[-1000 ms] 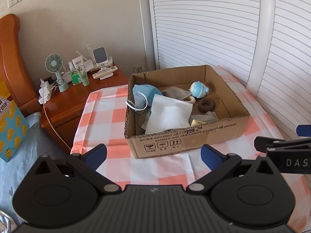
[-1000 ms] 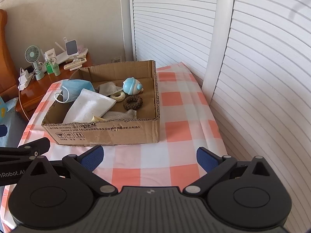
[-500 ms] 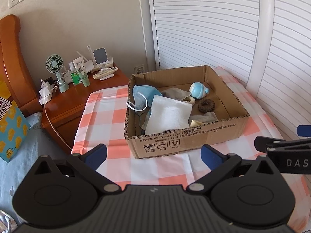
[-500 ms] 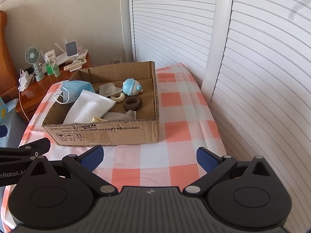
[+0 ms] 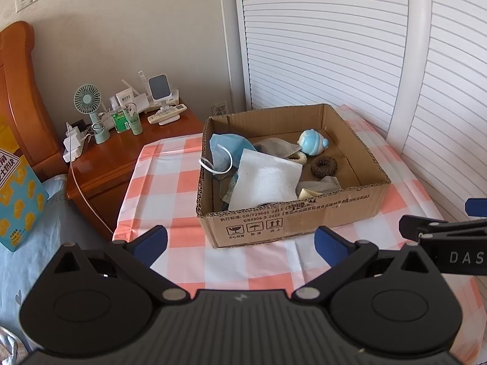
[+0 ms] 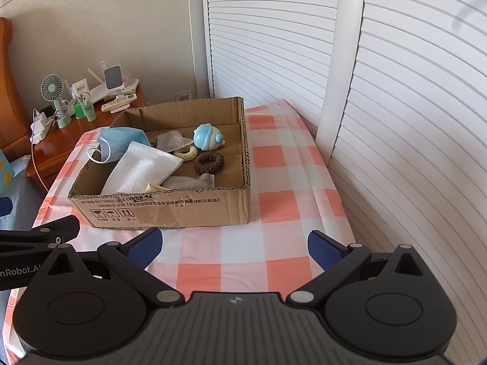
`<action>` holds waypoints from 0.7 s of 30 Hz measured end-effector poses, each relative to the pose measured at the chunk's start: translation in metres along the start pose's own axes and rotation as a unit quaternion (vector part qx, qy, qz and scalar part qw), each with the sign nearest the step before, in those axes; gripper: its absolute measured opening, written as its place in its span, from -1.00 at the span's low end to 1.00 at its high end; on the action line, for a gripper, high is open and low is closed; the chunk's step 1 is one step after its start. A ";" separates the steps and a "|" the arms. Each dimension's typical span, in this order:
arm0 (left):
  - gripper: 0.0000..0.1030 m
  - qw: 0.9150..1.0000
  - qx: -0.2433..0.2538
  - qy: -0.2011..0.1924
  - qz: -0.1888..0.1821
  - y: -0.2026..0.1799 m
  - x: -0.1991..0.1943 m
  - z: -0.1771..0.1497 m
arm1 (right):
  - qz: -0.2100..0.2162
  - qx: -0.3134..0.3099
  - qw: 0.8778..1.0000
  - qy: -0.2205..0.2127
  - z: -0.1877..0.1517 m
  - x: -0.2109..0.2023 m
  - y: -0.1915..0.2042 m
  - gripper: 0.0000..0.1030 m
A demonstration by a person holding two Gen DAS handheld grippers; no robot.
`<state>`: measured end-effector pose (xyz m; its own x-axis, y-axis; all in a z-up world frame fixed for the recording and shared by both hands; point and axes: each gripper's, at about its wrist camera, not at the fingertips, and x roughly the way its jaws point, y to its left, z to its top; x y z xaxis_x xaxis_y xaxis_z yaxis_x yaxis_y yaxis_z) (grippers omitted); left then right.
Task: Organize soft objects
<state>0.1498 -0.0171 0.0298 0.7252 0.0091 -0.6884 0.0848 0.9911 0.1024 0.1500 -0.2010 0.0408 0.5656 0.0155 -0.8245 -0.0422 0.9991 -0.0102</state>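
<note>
a cardboard box [image 5: 292, 222] sits on the checked tablecloth [image 5: 170, 182], its long axis running left to right across both views, open top up. inside lie a blue face mask [image 5: 229, 149], a white cloth [image 5: 268, 179], a grey mask [image 6: 173, 140], a cream ring [image 6: 187, 153], a brown scrunchie [image 6: 209, 162] and a blue round toy [image 5: 312, 143]. the left gripper [image 5: 240, 241] and right gripper [image 6: 234, 243] hover side by side just short of the box's near wall, level, pointing forward, both spread wide and holding nothing. a wooden nightstand [image 5: 121, 155] with a small fan [image 5: 88, 100] stands to the left.
</note>
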 end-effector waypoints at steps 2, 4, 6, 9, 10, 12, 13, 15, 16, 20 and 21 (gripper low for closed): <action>0.99 1.000 0.000 0.000 -0.001 0.000 0.000 0.000 | 0.000 -0.001 1.000 0.000 0.000 0.000 0.000 1.00; 0.99 1.000 0.000 0.000 0.000 0.000 0.000 0.000 | 0.000 0.001 1.000 0.000 0.000 -0.001 0.000 1.00; 0.99 1.000 0.000 0.000 0.000 0.000 0.000 0.000 | 0.000 0.000 1.000 0.000 0.000 0.000 0.000 1.00; 0.99 1.000 -0.001 -0.001 0.001 0.001 -0.001 0.000 | 0.001 0.000 1.000 0.000 0.000 -0.001 0.000 1.00; 0.99 1.000 -0.001 -0.001 0.000 0.001 -0.002 0.000 | 0.001 0.000 1.000 0.000 -0.001 -0.001 0.000 1.00; 0.99 1.000 -0.001 0.000 0.001 0.001 -0.002 0.000 | 0.001 -0.001 1.000 0.000 -0.001 -0.002 0.000 1.00; 0.99 1.000 -0.001 -0.001 0.002 0.001 -0.003 0.000 | 0.001 -0.001 1.000 0.000 -0.001 -0.002 0.000 1.00; 0.99 1.000 -0.002 0.000 0.001 0.001 -0.003 0.000 | 0.002 -0.001 1.000 -0.001 -0.001 -0.002 -0.001 1.00; 0.99 1.000 -0.001 -0.001 0.001 0.001 -0.003 0.000 | 0.002 -0.001 1.000 -0.001 -0.001 -0.002 -0.001 1.00; 0.99 1.000 -0.001 -0.001 0.001 0.001 -0.004 0.000 | 0.003 -0.001 1.000 -0.001 -0.001 -0.004 -0.001 1.00; 0.99 1.000 -0.001 -0.001 0.001 0.001 -0.004 0.000 | 0.002 0.000 1.000 -0.001 -0.002 -0.004 -0.001 1.00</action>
<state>0.1468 -0.0160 0.0333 0.7265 0.0104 -0.6871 0.0824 0.9913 0.1022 0.1466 -0.2018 0.0430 0.5672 0.0205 -0.8233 -0.0457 0.9989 -0.0066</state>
